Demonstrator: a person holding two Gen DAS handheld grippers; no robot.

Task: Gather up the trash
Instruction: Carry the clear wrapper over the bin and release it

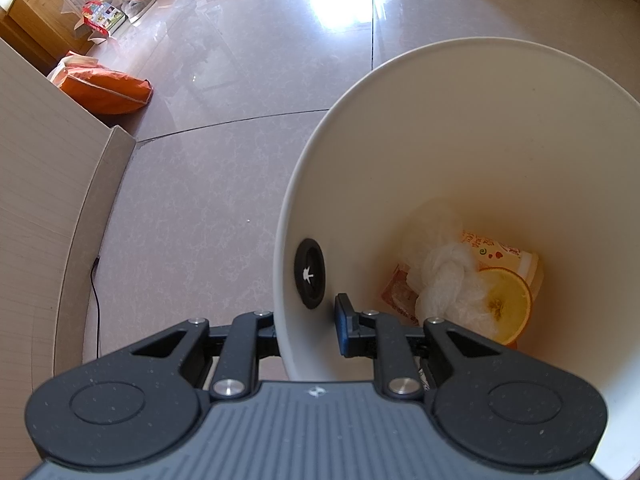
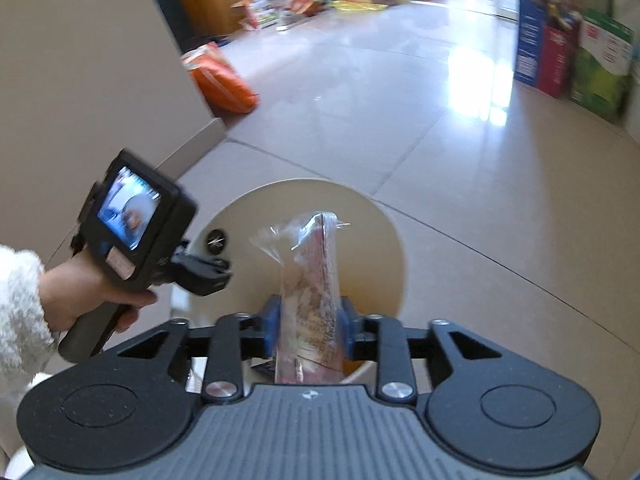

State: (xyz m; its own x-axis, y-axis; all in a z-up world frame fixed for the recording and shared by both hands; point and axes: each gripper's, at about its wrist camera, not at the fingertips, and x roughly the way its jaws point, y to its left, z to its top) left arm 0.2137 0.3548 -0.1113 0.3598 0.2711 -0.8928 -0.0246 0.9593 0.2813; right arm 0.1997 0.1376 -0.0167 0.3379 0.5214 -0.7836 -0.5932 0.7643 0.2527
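- The trash bin is coloured cream white, with a black round grommet set in its wall.
- An orange slice is shown in yellow and orange beside crumpled white plastic.
- A cup is printed in pale yellow with red and green marks.
- The snack wrapper is patterned in red and beige under clear film.
- Blue pads are seen on the black right gripper.
- The sleeve is fluffy white.
- The floor is tiled in glossy pale pink-grey.
- An orange bag is edged in white.
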